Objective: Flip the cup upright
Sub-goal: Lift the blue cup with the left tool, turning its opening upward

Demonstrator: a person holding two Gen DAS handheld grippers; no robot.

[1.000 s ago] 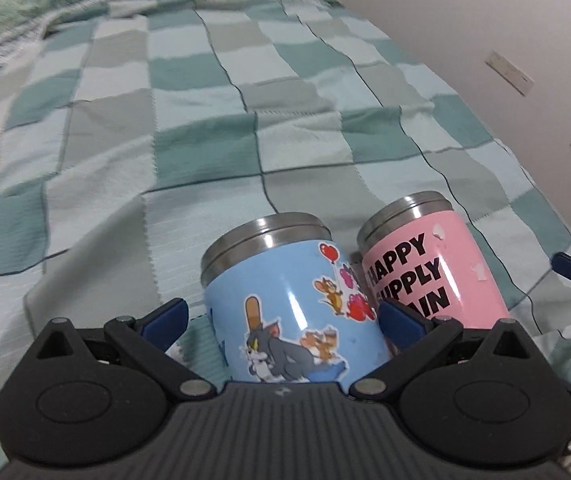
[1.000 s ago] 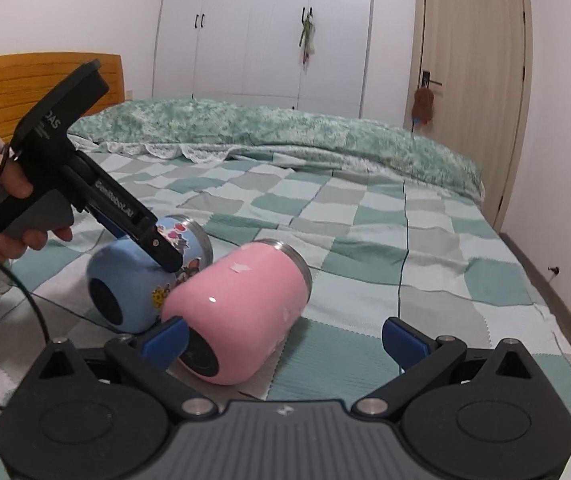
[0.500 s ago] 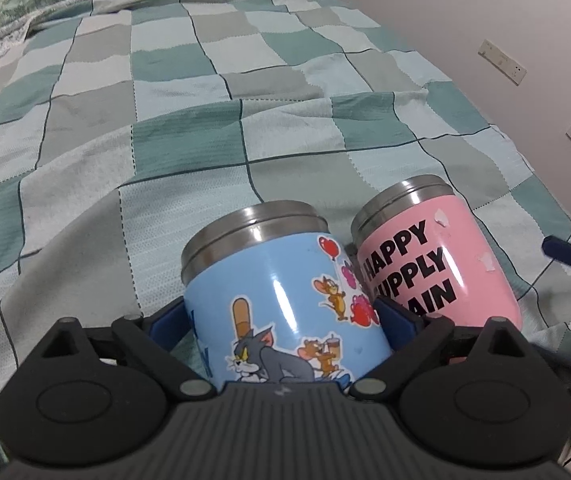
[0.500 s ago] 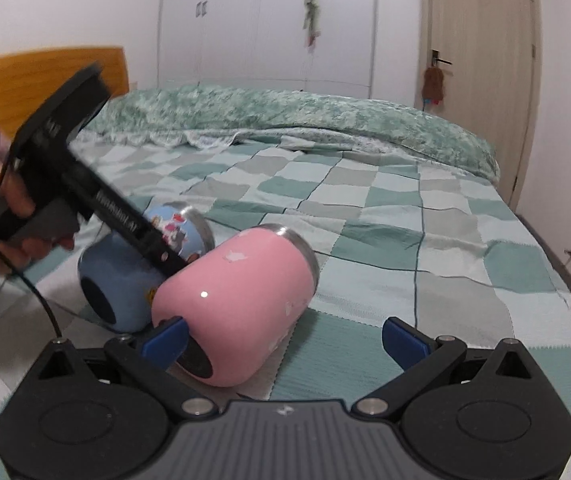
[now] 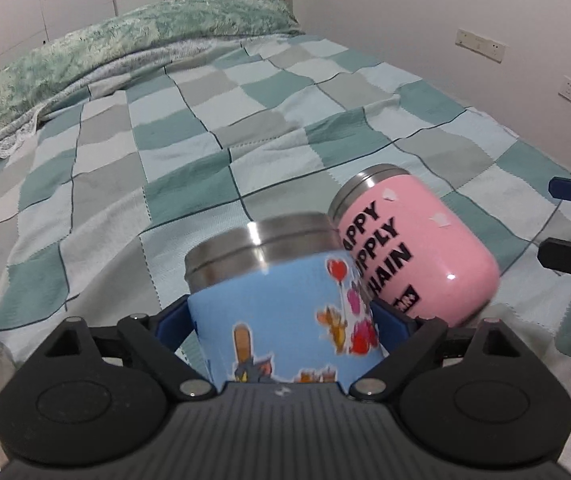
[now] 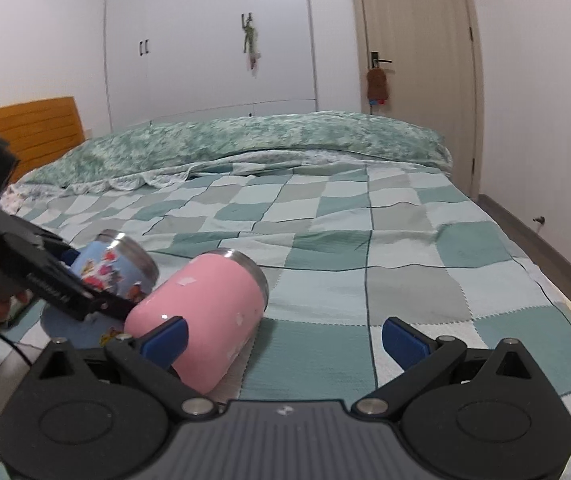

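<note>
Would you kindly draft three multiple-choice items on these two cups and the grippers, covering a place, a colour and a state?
1. Which cup sits between the left gripper's fingers?
A. blue cup
B. pink cup
C. neither

2. What colour are both cups' rims?
A. gold
B. silver
C. black

3. How does the right gripper stand?
A. shut on the pink cup
B. shut, holding nothing
C. open

Answers:
1 A: its blue pads flank the cartoon-printed body.
2 B: bare steel bands ring both mouths.
3 C: its fingers stand wide apart, the pink cup lying beside the left one on the checked bedspread.
</note>
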